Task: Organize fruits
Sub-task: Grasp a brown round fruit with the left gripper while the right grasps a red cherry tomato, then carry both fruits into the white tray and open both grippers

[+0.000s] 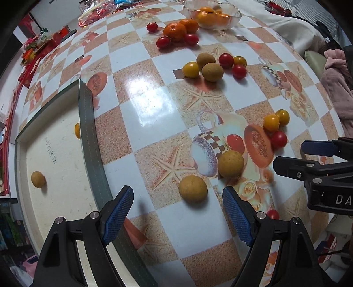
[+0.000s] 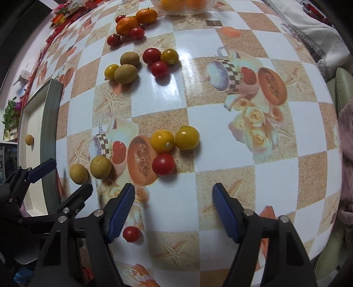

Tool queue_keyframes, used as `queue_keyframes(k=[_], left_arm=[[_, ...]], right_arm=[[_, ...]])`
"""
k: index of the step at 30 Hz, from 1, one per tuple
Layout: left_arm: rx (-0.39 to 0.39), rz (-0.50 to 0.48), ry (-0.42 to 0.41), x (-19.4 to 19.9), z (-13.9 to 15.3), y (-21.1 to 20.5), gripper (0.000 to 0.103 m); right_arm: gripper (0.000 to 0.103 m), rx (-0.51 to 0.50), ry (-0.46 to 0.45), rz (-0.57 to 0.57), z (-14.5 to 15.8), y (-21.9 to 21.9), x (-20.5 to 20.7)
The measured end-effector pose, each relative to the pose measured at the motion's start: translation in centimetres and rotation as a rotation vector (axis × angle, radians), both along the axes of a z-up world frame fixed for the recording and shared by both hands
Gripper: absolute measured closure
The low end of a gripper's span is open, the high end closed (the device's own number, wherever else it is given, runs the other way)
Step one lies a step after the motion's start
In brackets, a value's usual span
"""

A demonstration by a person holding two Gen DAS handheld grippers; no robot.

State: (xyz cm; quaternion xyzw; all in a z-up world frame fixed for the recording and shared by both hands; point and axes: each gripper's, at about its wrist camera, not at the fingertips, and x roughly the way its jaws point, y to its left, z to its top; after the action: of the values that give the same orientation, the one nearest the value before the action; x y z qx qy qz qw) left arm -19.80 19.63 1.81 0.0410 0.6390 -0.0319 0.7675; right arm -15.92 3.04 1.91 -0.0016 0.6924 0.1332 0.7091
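My left gripper [image 1: 177,192] is open and points down at the table. A tan round fruit [image 1: 193,188] lies just beyond its fingertips, untouched, with a second one [image 1: 230,163] beside it. My right gripper [image 2: 173,189] is also open with nothing between its fingers. Just ahead of it lie a red cherry tomato [image 2: 163,164] and two yellow ones [image 2: 162,141] [image 2: 187,137]. Another small red tomato [image 2: 131,234] sits by its left finger. The shallow tray [image 1: 87,123] on the left holds one tan fruit [image 1: 38,179] and a yellow tomato [image 1: 77,130] half hidden by its wall.
A glass bowl [image 1: 233,16] with orange fruit stands at the far edge, with two mandarins [image 1: 176,31] and red tomatoes in front. A mixed cluster of green-brown fruits [image 1: 212,71] and tomatoes lies mid-table. Pink cloth [image 1: 337,88] hangs off the right edge.
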Motion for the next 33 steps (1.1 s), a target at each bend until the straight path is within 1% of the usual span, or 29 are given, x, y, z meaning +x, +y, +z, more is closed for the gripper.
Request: queue_keyframes(k=[1,3,4,5,6,9,11,12,13,14,16,17,19,21,27,33], left_arm=[[0.004,0.004,0.007,0.2,-0.3,0.0,0.019],[0.011,0.008,0.012,0.5,-0.6,0.0,0.019],[0.012,0.010,0.016,0.6,-0.7,0.0,0.021],[0.011,0.012,0.024,0.7,-0.9,-0.1,0.030],[0.006,0.014,0.031,0.8,-1.1,0.0,0.030],[0.001,0.026,0.030,0.9,-1.0,0.0,0.033],[-0.008,0.026,0.032,0.8,-0.9,0.1,0.040],[-0.009,0.023,0.029,0.8,-0.8,0.0,0.043],[-0.013,0.021,0.026,0.7,-0.8,-0.2,0.050],[-0.017,0.019,0.022,0.8,-0.6,-0.4,0.059],[-0.032,0.016,0.017,0.8,-0.5,-0.9,0.075],[-0.045,0.021,0.022,0.9,-0.4,-0.8,0.075],[-0.100,0.050,0.031,1.1,-0.2,-0.3,0.075],[-0.127,0.073,0.031,1.0,0.2,0.3,0.075],[-0.152,0.093,0.002,0.4,2.0,1.4,0.075],[-0.171,0.116,-0.019,-0.8,3.8,3.0,0.075]], right_arm=[[0.037,0.002,0.001,0.006,-0.1,0.2,0.2],[0.039,-0.002,-0.005,0.021,-0.3,0.8,0.2],[0.039,-0.009,-0.014,0.034,-0.3,1.1,0.3],[0.039,-0.011,-0.015,0.040,-0.3,1.6,0.4],[0.040,-0.014,-0.018,0.044,-0.3,2.0,0.5],[0.050,-0.031,-0.029,0.050,-0.4,3.3,0.7],[0.061,-0.047,-0.031,0.046,-0.4,3.9,1.1],[0.065,-0.052,-0.031,0.047,-0.5,4.4,1.4],[0.073,-0.059,-0.033,0.050,-0.5,4.5,1.5],[0.080,-0.062,-0.035,0.055,-0.5,4.6,1.5],[0.080,-0.051,-0.034,0.058,-0.5,4.0,1.5],[0.080,-0.041,-0.032,0.057,-0.4,4.0,1.5],[0.080,-0.017,-0.026,0.045,-0.3,3.6,1.4],[0.080,0.003,-0.019,0.026,-0.1,2.6,1.1],[0.080,0.057,-0.012,-0.007,0.8,0.8,0.1],[0.080,0.074,-0.018,-0.021,1.6,0.1,-0.8]])
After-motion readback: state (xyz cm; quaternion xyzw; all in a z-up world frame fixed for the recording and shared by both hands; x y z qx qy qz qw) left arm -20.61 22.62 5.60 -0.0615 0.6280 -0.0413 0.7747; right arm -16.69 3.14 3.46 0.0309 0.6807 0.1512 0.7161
